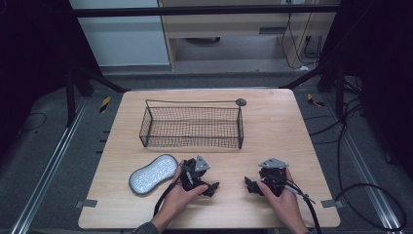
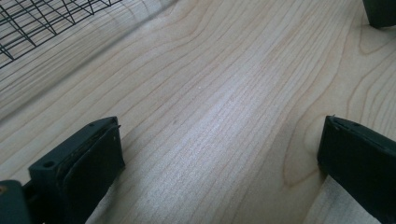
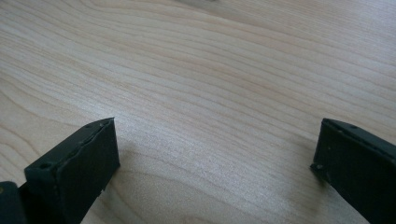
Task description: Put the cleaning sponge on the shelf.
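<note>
Wooden table point(image 1: 272, 122) carries both grippers near its front edge. Left gripper point(image 1: 213, 187) and right gripper point(image 1: 249, 185) rest low, jaws spread wide, grasping nothing. Grey oval pad point(image 1: 153, 173) lies just beside the left hand point(image 1: 181, 194); wire basket point(image 1: 192, 127) stands behind

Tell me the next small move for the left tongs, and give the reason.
Probably swing the left tongs left toward the grey oval pad: their jaws stand wide apart over bare table, holding nothing, and the pad lies just beside that hand, outside the wire basket.
</note>
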Demonstrator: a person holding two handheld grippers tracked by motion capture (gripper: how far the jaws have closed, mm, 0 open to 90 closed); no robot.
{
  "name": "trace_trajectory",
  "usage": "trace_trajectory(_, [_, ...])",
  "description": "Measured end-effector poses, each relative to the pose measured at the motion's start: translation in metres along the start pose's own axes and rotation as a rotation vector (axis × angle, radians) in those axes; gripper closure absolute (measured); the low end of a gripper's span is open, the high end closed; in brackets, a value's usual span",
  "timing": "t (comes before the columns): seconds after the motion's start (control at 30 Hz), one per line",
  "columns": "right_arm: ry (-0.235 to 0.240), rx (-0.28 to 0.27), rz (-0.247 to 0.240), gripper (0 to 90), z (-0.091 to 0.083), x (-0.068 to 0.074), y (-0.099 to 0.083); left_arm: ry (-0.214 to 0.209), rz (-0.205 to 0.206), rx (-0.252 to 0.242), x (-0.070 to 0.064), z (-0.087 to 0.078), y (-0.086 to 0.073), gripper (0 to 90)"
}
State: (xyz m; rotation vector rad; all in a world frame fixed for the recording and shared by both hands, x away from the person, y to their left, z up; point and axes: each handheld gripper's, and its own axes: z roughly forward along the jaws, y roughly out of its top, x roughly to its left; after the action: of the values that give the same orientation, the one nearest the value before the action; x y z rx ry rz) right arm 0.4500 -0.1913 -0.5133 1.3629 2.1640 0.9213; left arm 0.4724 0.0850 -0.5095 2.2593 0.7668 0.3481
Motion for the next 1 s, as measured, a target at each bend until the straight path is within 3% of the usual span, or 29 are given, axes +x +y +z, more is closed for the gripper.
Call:
trace_trajectory(0.13, [0.000, 0.000, -0.003, 0.4, 0.001, 0.000, 0.001, 0.004, 0.032, 0.001, 0.000, -0.008, 0.004, 2.8])
trace_trajectory(0.33, [0.001, 0.000, -0.004, 0.4, 0.001, -0.001, 0.001, 0.033, 0.063, -0.003, 0.010, -0.040, 0.011, 2.8])
trace_trajectory(0.67, [0.018, -0.001, -0.014, 0.4, 0.000, -0.002, 0.000, 0.101, -0.022, 0.017, 0.056, -0.097, -0.001, 2.5])
trace_trajectory(0.83, [0.021, 0.000, -0.017, 0.4, 0.000, -0.002, 0.000, 0.127, -0.021, 0.083, 0.078, -0.114, -0.012, 3.4])
trace_trajectory(1.0, [0.026, 0.000, -0.022, 0.4, 0.000, -0.003, 0.000, 0.141, -0.046, 0.111, 0.093, -0.128, -0.020, 3.7])
